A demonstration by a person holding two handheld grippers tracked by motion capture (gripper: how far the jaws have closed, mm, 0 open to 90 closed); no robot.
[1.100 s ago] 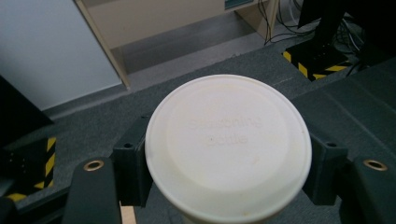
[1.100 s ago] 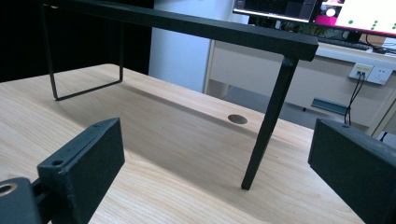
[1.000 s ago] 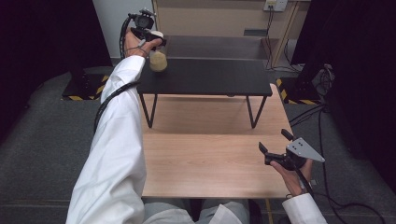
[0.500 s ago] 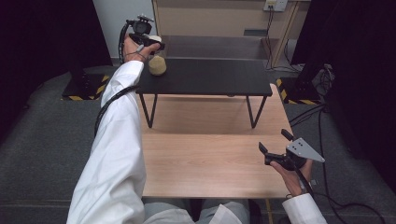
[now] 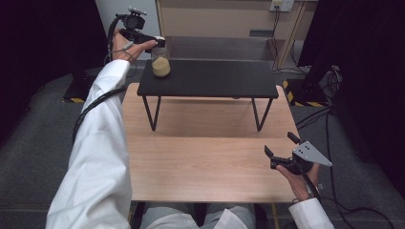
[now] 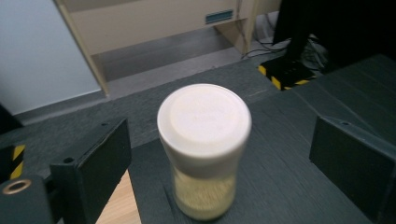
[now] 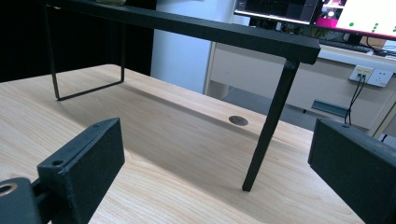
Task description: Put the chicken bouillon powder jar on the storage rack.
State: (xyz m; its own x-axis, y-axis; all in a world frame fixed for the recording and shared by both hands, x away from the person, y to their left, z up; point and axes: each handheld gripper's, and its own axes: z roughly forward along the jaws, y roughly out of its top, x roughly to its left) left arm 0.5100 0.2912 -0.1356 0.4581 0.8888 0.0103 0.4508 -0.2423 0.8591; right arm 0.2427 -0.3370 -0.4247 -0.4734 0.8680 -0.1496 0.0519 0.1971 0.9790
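A jar of yellowish grains with a white lid stands upright on the far left corner of the black shelf, which sits on thin legs over the far half of the wooden table. The left gripper hangs just above the jar; in the left gripper view its jaws stand spread wide on either side of the lid, not touching it. The right gripper rests low at the table's near right edge, jaws spread with nothing between them, pointing towards the shelf's right leg.
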